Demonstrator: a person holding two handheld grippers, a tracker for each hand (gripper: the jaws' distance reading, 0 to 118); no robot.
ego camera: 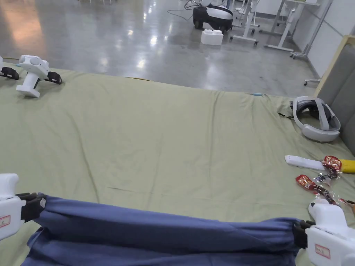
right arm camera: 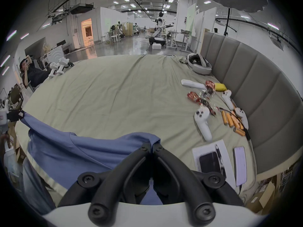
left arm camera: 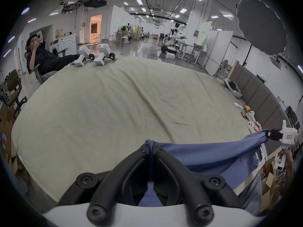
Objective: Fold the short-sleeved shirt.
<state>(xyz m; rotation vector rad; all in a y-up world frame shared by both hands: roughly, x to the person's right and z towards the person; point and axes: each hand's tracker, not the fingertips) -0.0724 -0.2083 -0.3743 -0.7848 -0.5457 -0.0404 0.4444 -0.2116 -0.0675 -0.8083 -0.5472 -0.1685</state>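
A blue short-sleeved shirt is stretched taut between my two grippers over the near edge of a green-sheeted bed. My left gripper is shut on the shirt's left end, where the cloth bunches between the black jaws. My right gripper is shut on the right end, its jaws closed on a fold of blue cloth. The shirt hangs down below the held edge toward me. In the left gripper view the right gripper pinches the far corner.
Two spare white grippers lie at the bed's far left. A white headset, controllers, snack wrappers, orange sticks and a phone clutter the right side by the grey headboard. A person sits beyond the far left corner.
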